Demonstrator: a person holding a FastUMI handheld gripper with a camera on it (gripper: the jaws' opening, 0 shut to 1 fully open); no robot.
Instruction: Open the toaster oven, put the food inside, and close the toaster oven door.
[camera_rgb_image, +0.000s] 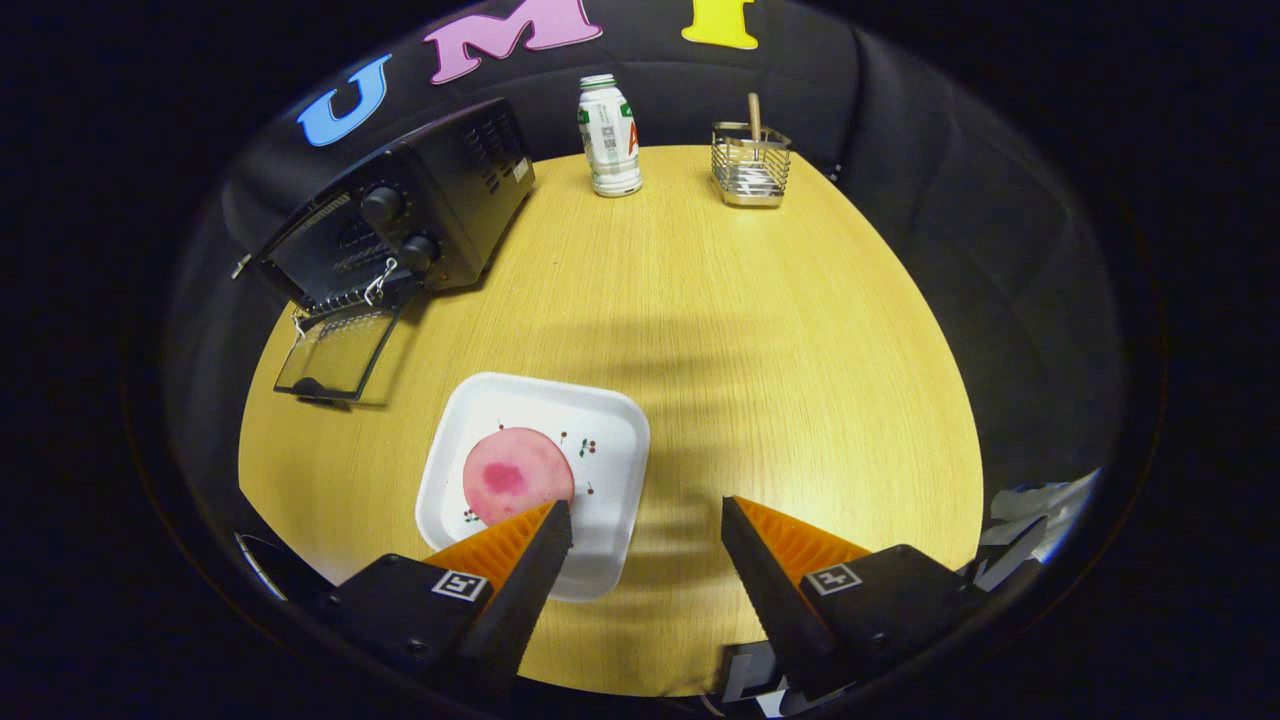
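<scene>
Gripper view, looking down along the two fingers onto a round, light wooden table (760, 330). The gripper (647, 525) hangs above the near part of the table with its jaws spread wide apart and nothing held between them.

Just ahead of the left finger, and partly covered by its tip, sits a white square plate (600, 440) with small cherry prints. On the plate lies the food (515, 475), a flat round pink slice with a darker red patch at its middle. The left fingertip overlaps the slice's near edge in the picture; whether it touches cannot be told. The right finger is over bare wood, well apart from the plate.

Beyond the plate, on the far left of the table, stands a black toaster oven (420, 215) with two round knobs. Its glass door (335, 355) is folded down and open, lying flat towards the plate.

At the far edge of the table stand a white bottle (610, 135) with a green cap and, to its right, a metal wire holder (750, 165) with a wooden handle sticking up from it.
</scene>
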